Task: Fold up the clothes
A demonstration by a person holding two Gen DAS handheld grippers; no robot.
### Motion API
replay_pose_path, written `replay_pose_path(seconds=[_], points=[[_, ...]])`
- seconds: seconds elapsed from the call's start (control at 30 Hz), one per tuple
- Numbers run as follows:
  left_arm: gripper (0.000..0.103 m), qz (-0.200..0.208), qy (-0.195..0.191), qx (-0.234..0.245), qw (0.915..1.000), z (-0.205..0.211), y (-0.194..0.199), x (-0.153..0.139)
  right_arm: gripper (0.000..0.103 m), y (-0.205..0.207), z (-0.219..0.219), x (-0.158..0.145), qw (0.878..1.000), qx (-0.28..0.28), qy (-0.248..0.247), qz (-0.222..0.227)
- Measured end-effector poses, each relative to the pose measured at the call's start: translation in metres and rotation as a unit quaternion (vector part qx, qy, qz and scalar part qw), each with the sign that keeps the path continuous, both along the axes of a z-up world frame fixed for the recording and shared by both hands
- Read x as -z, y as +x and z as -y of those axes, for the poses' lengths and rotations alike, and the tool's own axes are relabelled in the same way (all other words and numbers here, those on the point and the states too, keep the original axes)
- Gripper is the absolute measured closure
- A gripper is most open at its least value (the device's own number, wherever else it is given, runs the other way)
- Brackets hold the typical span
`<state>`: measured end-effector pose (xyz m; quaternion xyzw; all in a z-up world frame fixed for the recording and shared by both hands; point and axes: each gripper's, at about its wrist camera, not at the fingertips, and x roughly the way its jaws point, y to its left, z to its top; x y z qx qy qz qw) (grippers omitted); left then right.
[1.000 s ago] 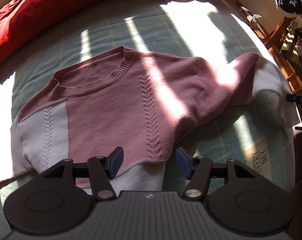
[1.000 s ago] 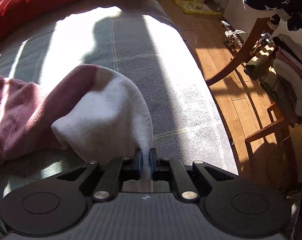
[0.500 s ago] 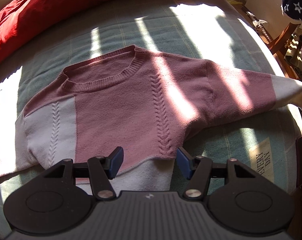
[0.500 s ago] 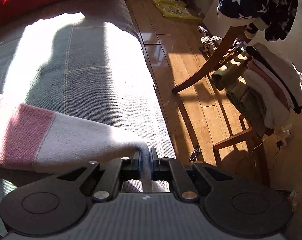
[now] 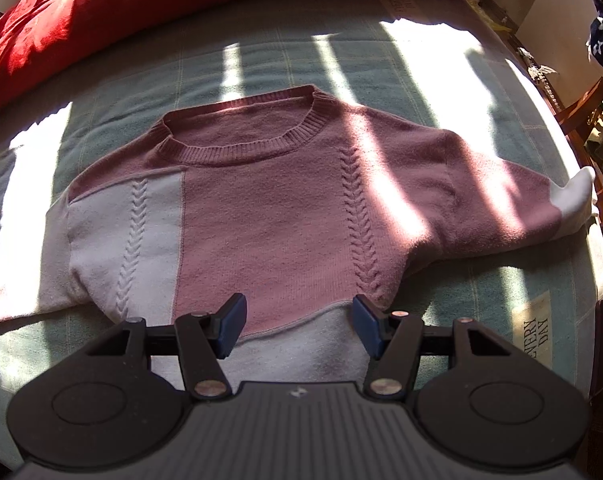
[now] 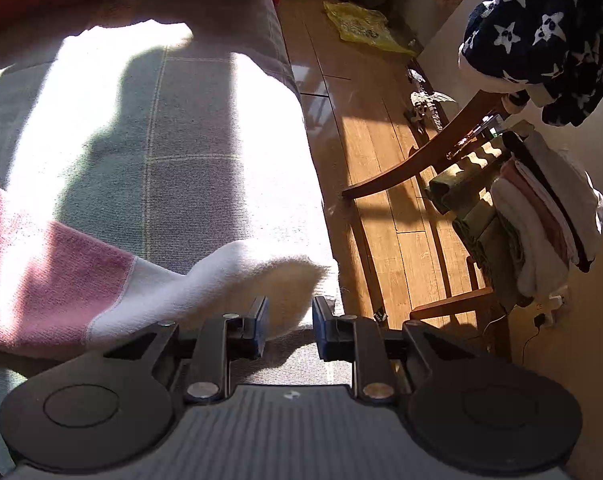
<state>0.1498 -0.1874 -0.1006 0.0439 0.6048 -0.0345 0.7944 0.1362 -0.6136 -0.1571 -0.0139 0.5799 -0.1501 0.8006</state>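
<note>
While the sweater (image 5: 285, 216) lies face up and spread across the checked bed cover (image 5: 481, 304), neckline at 12 o'clock and hem at 6 o'clock, the step in hand appears to be laying out the right-hand sleeve before folding begins.

Right gripper (image 6: 288, 326): jaws have just been opening and now stand partly apart. The white cuff (image 6: 261, 280) lies between and just ahead of them at 12 o'clock; the pads no longer press on it. The cuff rests at the bed's edge, with the wooden floor (image 6: 365, 160) at 3 o'clock.

Left gripper (image 5: 299, 326): jaws roughly half open, holding nothing, poised over the white hem band (image 5: 301, 344). In this view the sleeve (image 5: 501, 204) runs out toward 3 o'clock, largely flat.

Recommendation: the cuff sits very near the drop, so withdraw the right gripper straight up and clear without snagging the knit, lest the sleeve slide off. Confirm the sleeve lies smooth and unbunched at the underarm. The knit is soft and stretchy; pull gently and evenly when the fold starts.
</note>
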Motion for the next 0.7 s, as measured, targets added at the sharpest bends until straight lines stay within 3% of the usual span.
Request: replay_pose_path(seconds=[0.03, 0.2, 0.4, 0.7], points=[[0.044, 0.002, 0.001, -0.006, 1.0000, -0.006, 0.000, 0.001, 0.069, 0.006, -0.010, -0.001, 1.000, -0.014, 0.018, 0.009], [0.044, 0.012, 0.005, -0.042, 0.9990, -0.040, 0.001, 0.004, 0.066, 0.043, -0.068, -0.003, 0.990, -0.087, 0.106, 0.040], [0.044, 0.022, 0.006, -0.072, 0.9971, -0.094, 0.001, 0.008, 0.066, 0.076, -0.146, 0.005, 0.974, -0.166, 0.151, 0.036], [0.044, 0.015, -0.018, -0.123, 0.9921, -0.163, -0.007, 0.046, 0.065, 0.062, -0.240, 0.011, 0.954, -0.215, 0.210, 0.005]])
